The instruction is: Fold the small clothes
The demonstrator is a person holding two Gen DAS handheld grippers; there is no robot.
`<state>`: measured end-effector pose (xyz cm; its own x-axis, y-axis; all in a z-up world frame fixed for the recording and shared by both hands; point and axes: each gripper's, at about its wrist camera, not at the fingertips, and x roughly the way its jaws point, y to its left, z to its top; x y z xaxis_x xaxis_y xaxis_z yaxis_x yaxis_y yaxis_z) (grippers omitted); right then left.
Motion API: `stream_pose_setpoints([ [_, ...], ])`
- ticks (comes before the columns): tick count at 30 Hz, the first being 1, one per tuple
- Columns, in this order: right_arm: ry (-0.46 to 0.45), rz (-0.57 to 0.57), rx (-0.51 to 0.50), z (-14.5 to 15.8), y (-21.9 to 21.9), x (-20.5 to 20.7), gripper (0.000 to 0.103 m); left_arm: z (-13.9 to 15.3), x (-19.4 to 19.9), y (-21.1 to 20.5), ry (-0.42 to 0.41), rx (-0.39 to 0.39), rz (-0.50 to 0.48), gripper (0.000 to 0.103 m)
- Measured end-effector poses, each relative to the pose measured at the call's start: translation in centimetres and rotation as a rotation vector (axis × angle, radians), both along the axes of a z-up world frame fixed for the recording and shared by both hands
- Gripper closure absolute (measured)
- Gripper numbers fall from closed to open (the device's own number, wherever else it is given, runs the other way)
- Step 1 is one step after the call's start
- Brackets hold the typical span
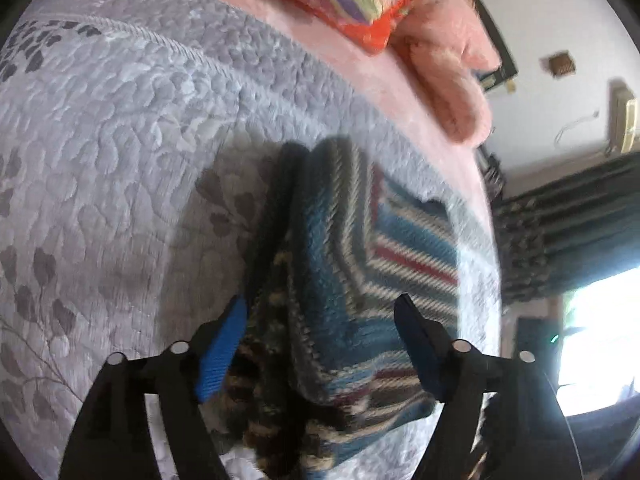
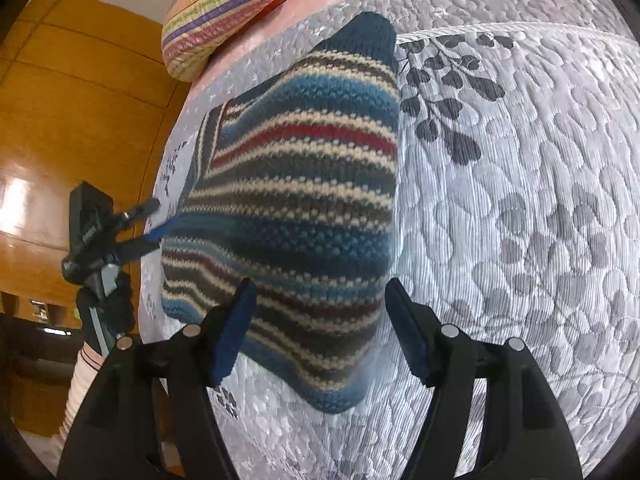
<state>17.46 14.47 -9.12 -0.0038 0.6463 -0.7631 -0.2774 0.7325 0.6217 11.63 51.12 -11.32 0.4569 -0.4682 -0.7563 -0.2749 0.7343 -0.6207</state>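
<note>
We work over a bed covered with a grey quilted bedspread (image 2: 520,208) printed with dark leaves; on it lies a striped blue, cream and red knitted garment (image 2: 296,184), with a multicoloured striped cushion (image 2: 212,20) near the pink edge

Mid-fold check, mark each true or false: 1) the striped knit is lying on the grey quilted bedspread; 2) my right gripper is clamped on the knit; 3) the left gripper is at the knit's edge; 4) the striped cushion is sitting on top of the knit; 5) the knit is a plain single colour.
1) True. The striped knit garment lies on the grey quilted bedspread.
2) False. The right gripper is open, its fingers spread over the knit's near edge.
3) True. In the right wrist view the left gripper reaches the knit's left edge; its jaws look open.
4) False. The striped cushion lies apart, at the far end of the bed.
5) False. It has blue, cream, red and dark stripes.
</note>
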Motion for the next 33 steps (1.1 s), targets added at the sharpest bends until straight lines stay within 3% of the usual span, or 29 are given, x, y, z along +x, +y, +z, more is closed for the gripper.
stream_pose_setpoints([
  [2, 0.012, -0.002, 0.003, -0.3, 0.1, 0.4, 0.035, -1.1, 0.7, -0.4, 0.035, 0.020, -0.029, 0.026],
  [8, 0.033, 0.019, 0.024, -1.3, 1.1, 1.3, 0.030, -3.9, 2.4, -1.3, 0.032, -0.051, -0.103, 0.026],
  [17, 0.067, 0.011, 0.095, -3.0, 2.6, 3.1, 0.017, -5.3, 4.6, -2.9, -0.003, -0.086, -0.251, 0.024],
  [23, 0.107, -0.004, 0.133, -4.7, 4.6, 4.2, 0.013, -6.0, 6.2, -3.7, 0.014, -0.104, -0.267, 0.021],
  [25, 0.110, -0.019, 0.142, -4.9, 4.7, 4.3, 0.018, -5.7, 6.2, -4.5, 0.008, -0.069, -0.275, 0.021],
  [28, 0.081, -0.012, 0.134, -3.9, 4.4, 3.8, 0.034, -5.1, 5.5, -5.6, -0.011, -0.031, -0.300, 0.033],
  [31, 0.081, -0.015, 0.167, -2.8, 3.6, 3.6, 0.042, -5.1, 4.5, -5.6, -0.032, -0.083, -0.273, 0.049],
  [33, 0.062, -0.007, 0.173, -1.7, 3.1, 3.0, 0.043, -5.3, 3.7, -5.5, -0.053, -0.132, -0.242, 0.054],
])
